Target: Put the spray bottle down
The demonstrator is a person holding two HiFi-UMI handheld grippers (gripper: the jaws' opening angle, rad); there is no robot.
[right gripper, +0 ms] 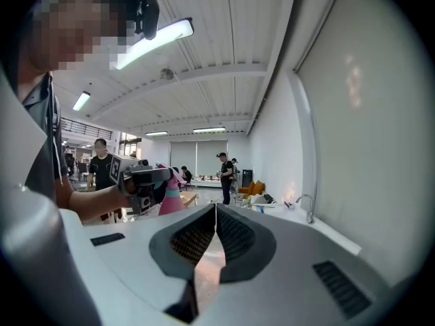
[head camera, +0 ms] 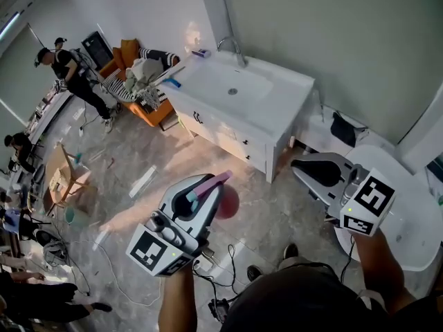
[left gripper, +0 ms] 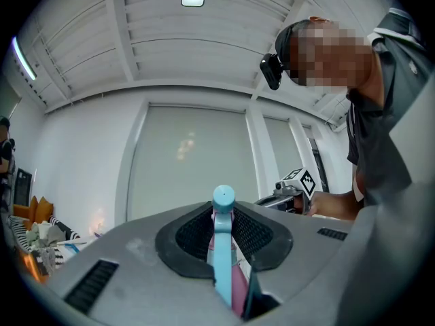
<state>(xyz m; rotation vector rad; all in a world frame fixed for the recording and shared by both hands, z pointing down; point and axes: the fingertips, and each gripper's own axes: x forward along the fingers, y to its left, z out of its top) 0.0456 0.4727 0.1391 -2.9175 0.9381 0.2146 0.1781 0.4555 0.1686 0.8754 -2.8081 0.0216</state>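
Our left gripper (head camera: 205,194) clamps the spray bottle (head camera: 228,202), likely light stiff plastic, at its trigger neck; our right gripper (right gripper: 215,212) is closed, empty

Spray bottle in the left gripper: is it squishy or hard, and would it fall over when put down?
Probably hard plastic: the spray bottle shows no denting with the left gripper shut on it near its top. Its round pink body looks wider than the top, so it would likely stand, though its smooth sides might slip.
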